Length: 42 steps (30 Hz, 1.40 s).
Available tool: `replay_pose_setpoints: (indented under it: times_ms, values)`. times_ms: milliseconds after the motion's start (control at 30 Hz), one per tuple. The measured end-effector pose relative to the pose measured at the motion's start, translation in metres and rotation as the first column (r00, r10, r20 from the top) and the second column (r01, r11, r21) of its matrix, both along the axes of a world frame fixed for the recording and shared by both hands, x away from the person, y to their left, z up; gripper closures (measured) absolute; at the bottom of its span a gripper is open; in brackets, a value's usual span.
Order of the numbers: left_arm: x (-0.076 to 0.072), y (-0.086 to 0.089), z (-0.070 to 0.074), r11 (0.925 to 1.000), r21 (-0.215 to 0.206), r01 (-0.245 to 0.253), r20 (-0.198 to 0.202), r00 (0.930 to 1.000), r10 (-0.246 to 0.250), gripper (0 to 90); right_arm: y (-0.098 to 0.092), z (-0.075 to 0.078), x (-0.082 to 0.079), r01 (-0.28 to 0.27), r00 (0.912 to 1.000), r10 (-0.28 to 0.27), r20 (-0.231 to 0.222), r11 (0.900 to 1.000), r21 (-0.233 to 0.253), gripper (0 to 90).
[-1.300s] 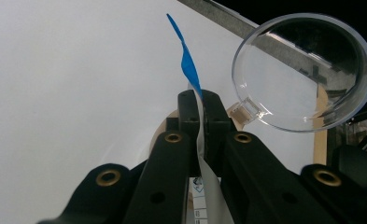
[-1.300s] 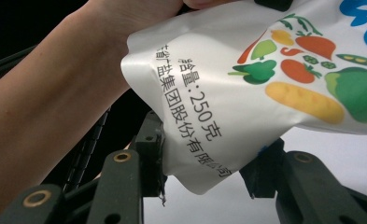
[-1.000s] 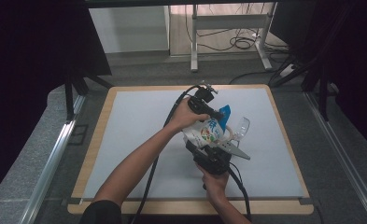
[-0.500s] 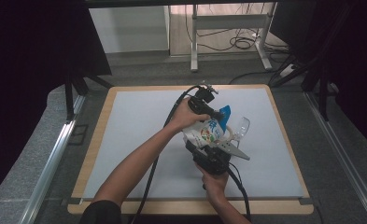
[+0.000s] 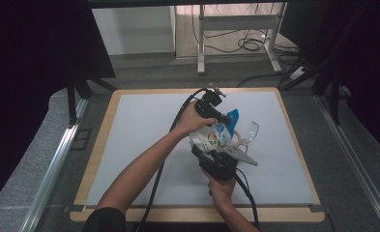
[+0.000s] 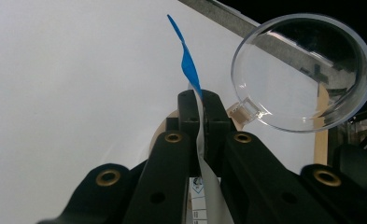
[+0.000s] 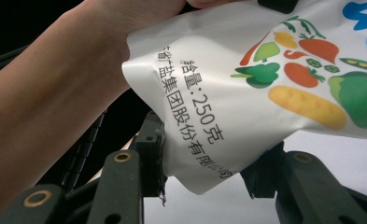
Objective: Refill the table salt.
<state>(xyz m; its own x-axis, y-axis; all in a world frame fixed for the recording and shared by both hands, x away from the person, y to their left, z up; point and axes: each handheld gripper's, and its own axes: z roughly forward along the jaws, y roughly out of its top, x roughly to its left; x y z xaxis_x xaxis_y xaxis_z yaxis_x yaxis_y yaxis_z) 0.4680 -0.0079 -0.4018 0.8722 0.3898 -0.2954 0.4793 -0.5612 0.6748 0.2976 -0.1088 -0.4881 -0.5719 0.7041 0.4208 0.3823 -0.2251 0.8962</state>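
Left gripper pinches the bag's blue top edge; right gripper clamps its bottom, bag between both jaws. Pouring step, I judge: next, tip toward the scoop.

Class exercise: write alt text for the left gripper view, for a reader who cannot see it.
The left gripper pinches the thin top edge of a white pouch with a blue tip, above a white table. A clear plastic dome sits just beyond, to the right.
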Motion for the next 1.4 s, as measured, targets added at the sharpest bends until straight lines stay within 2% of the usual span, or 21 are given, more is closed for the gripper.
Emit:
replay_pose_setpoints:
  times_ms: [1400]
  values:
    - [0.0,0.0017,-0.0001,1.0,0.005,-0.004,-0.006,1.0,0.004,89.5,0.0012,0.0008,-0.0002,-0.003,1.0,0.003,0.0,1.0,0.006,57.8]
